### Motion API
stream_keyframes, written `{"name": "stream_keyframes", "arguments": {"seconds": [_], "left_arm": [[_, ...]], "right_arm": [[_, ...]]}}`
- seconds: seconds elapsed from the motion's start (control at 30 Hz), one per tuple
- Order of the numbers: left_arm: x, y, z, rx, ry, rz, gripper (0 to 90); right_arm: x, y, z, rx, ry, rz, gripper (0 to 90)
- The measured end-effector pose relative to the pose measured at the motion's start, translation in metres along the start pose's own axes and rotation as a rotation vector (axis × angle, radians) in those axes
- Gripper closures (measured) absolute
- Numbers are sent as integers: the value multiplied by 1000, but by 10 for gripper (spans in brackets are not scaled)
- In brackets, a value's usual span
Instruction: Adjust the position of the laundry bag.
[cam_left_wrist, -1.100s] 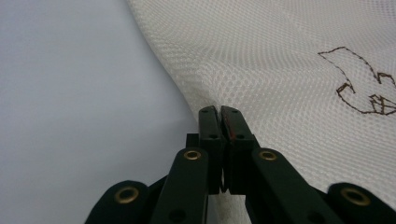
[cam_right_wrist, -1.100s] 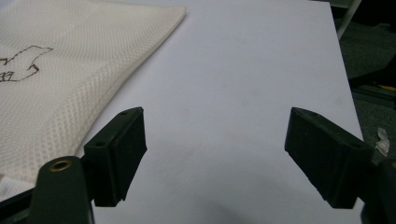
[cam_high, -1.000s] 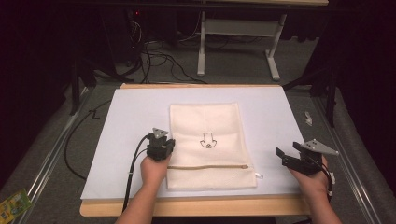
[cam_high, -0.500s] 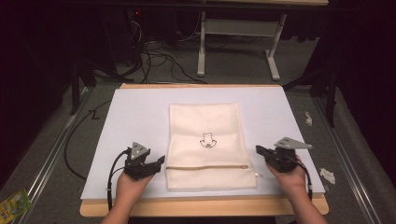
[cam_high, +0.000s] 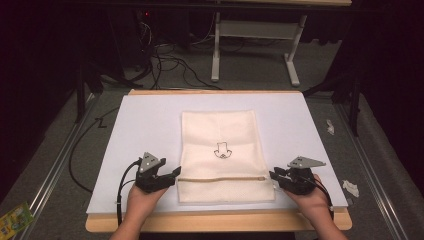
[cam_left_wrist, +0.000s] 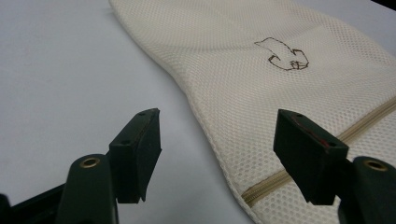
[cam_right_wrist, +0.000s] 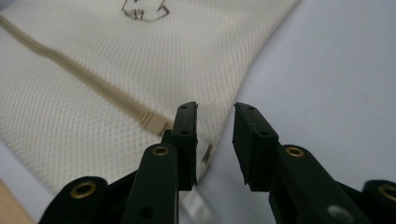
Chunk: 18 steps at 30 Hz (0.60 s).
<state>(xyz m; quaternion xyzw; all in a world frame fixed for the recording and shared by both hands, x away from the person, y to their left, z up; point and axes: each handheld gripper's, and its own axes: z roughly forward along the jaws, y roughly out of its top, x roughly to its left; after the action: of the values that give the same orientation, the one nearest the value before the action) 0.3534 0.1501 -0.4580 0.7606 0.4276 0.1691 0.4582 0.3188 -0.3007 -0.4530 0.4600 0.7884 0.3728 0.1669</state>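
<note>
A cream mesh bag (cam_high: 222, 150) with a small dark drawing lies flat on a pale sheet (cam_high: 145, 130), its zipper (cam_high: 220, 178) running across near the front. My left gripper (cam_high: 176, 172) lies level at the bag's left edge by the zipper. Its jaws have just been opening and now stand wide, straddling the bag's edge (cam_left_wrist: 261, 93) without touching it; left gripper (cam_left_wrist: 217, 154). My right gripper (cam_high: 272, 175) sits at the zipper's right end. The right gripper (cam_right_wrist: 215, 140) has just been opening to a narrow gap, nothing between the pads, with the zipper end (cam_right_wrist: 154, 122) just left of them.
The sheet covers a wooden table whose front edge (cam_high: 210, 220) is close to the hands. Crumpled paper scraps (cam_high: 350, 187) lie off the table's right side. A green packet (cam_high: 15, 217) is on the floor at lower left. Cables and a desk frame (cam_high: 215, 50) stand behind.
The left hand slid left and nearer, off the bag, and its gripper tipped from upright to level. The right hand moved left up to the bag's right edge. Both have hardly moved since.
</note>
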Motion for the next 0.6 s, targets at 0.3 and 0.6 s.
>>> {"name": "stream_keyframes", "arguments": {"seconds": [0.3, 0.6], "left_arm": [[-1, 2, -4, -25, 9, -11, 326], [-12, 8, -4, -38, -53, -3, 336]], "right_arm": [[1, -5, 17, 87, 22, 66, 640], [9, -4, 21, 124, 14, -14, 818]]}}
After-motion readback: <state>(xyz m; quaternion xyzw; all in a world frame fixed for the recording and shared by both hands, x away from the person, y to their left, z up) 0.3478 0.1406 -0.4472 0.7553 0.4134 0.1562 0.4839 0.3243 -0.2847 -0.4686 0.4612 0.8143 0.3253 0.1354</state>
